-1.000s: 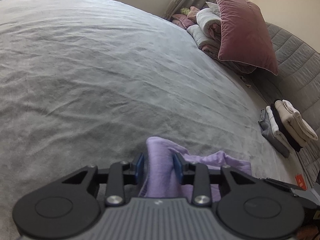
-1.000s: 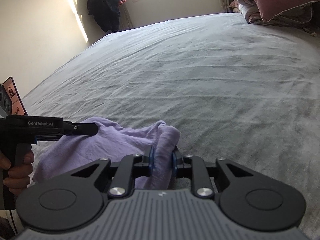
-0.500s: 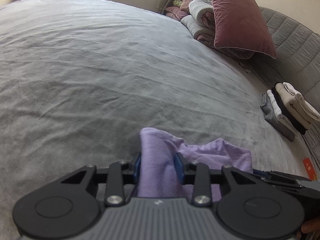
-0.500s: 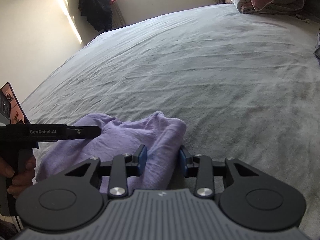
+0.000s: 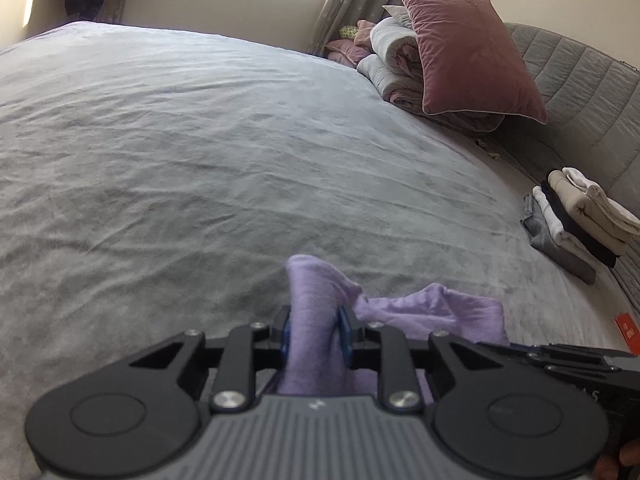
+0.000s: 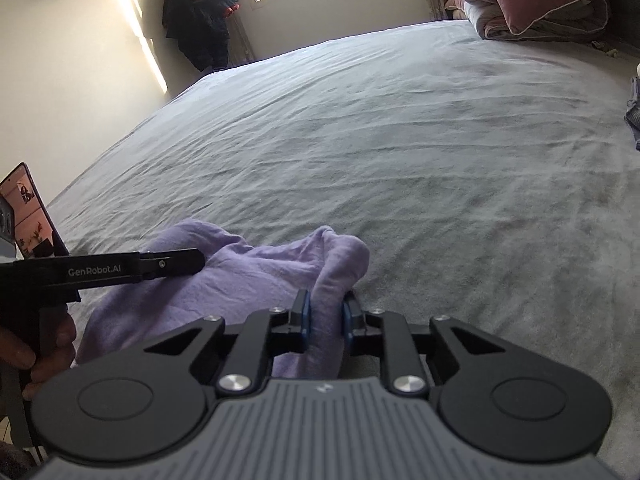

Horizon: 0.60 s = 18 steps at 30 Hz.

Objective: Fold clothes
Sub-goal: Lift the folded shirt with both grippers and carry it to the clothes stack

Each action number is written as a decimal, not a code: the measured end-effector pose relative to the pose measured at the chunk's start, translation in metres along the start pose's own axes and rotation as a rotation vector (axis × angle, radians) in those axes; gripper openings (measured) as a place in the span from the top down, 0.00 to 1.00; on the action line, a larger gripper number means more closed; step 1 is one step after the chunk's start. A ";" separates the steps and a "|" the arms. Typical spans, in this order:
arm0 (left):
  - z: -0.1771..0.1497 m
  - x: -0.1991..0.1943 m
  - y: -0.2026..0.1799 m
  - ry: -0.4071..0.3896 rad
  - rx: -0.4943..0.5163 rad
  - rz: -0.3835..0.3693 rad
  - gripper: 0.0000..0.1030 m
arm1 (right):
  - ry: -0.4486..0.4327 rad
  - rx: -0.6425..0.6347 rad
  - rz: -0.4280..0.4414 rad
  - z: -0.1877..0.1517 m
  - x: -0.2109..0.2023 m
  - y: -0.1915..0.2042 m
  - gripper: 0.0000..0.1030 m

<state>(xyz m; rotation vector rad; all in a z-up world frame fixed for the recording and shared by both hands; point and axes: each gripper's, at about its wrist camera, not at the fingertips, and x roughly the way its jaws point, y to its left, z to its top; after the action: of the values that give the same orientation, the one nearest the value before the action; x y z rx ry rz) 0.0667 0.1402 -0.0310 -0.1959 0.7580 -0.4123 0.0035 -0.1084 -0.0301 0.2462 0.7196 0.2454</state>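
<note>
Grey bedspread (image 5: 200, 140), maroon pillow (image 5: 468, 48) – rolled duvet (image 5: 392, 68), dark coat (image 6: 200, 12)

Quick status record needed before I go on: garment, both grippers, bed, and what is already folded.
garment: purple garment, crumpled at the near edge of the bed
left gripper: jaws closing, pads pressing on a bunched fold of the garment
right gripper: jaws closing, pads pressing on another fold of the same garment
bed: grey bed cover, wrinkled
folded stack: several folded pieces by the quilted headboard
bedding: pink pillow leaning on a rolled duvet
</note>
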 end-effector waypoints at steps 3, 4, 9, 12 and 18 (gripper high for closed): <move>0.003 -0.001 0.004 0.023 -0.013 -0.016 0.70 | 0.019 -0.012 0.012 -0.003 -0.002 0.000 0.69; 0.003 0.000 0.004 0.041 -0.011 -0.019 0.66 | 0.024 -0.010 0.017 -0.005 -0.002 -0.001 0.65; 0.000 0.006 0.007 0.071 -0.017 -0.026 0.66 | 0.026 -0.006 0.044 -0.008 0.003 -0.002 0.61; 0.000 0.005 0.009 0.052 -0.046 -0.038 0.79 | 0.007 0.001 0.045 -0.007 0.006 -0.003 0.72; -0.004 -0.011 -0.006 -0.063 0.002 -0.042 0.85 | -0.075 -0.019 -0.012 -0.008 -0.008 0.005 0.88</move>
<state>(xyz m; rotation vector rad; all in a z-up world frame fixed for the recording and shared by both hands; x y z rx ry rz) 0.0549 0.1394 -0.0246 -0.2227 0.6926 -0.4446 -0.0087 -0.1056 -0.0294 0.2322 0.6446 0.2304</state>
